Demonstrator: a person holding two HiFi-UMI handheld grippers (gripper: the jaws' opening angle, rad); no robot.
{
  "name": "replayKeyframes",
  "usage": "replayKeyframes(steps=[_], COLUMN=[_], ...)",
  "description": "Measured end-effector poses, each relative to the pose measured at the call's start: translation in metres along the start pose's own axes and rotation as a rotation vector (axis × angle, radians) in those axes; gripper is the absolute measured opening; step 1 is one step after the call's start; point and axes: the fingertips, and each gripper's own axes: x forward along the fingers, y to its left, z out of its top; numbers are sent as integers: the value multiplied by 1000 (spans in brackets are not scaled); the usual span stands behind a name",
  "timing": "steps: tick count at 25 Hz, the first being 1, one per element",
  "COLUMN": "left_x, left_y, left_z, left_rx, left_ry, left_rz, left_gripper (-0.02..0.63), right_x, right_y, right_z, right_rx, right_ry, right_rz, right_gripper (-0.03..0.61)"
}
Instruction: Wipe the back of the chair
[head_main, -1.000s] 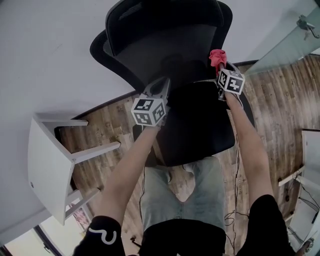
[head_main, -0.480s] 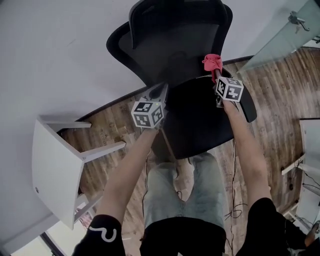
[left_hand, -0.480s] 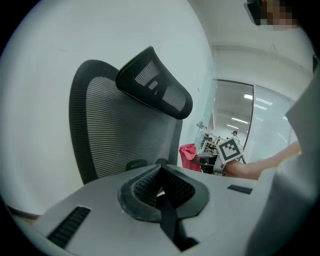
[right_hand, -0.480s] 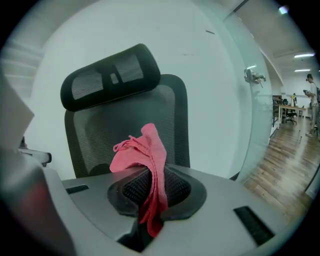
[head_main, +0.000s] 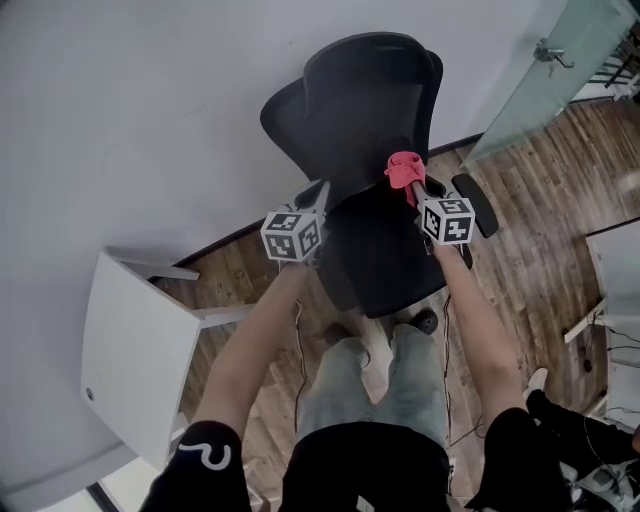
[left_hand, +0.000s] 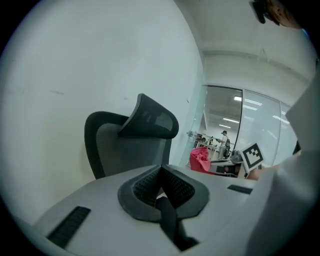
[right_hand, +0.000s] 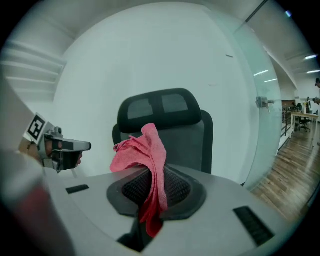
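The red cloth (right_hand: 145, 150) is pinched between the jaws of the right tongs (head_main: 413, 188), which are closed on a narrow fold. Most of the fabric is bunched above the jaws and a short tail hangs below. The left tongs (left_hand: 161, 172) are seen with their jaws pressed together and nothing is held between them. The black chair (head_main: 372, 120) is set close to the white wall (head_main: 120, 110) with its seat turned toward the person. The cloth is held in front of the backrest (right_hand: 197, 140), below the headrest (right_hand: 159, 106), and appears to be off the mesh rather than on it. This arrangement would suit either a cloth being brought up to the backrest or one being drawn off it, and which of the two cannot be settled. Several hazards can be judged from here. Only a thin fold is gripped, so the cloth could be dragged out of the jaws if it were caught on the mesh. If the loose bunch were folded aside, the backrest could be scraped by the hard jaw tips instead of wiped. A chair of this kind is also likely to be swivelled or pushed toward the wall under pressure. It is not steadied by the left tongs, which are held apart from it.
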Motion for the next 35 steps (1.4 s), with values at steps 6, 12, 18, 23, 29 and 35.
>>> replayKeyframes(steps=[6, 12, 18, 23, 29, 35], left_x=[-54, -115, -150, -183, -208, -222], left_y=[-47, -135, -216, -275, -318, -342], left_z=[29, 31, 28, 17, 3, -4], left_rx=[12, 45, 77, 112, 177, 200], left_ry=[-27, -71, -99, -105, -81, -86], left_rz=[-19, -16, -12, -22, -41, -36], left_gripper=[25, 25, 25, 25, 25, 25], right_x=[-89, -195, -283, -347, -388, -413], right_y=[43, 55, 66, 72, 80, 83], right_z=[37, 47, 44, 35, 31, 22], right_rx=[-46, -31, -85, -96, -105, -94], right_ry=[-39, -82, -91, -105, -128, -143], right_rz=[46, 77, 99, 101, 105, 114], right_gripper=[66, 66, 66, 66, 66, 66])
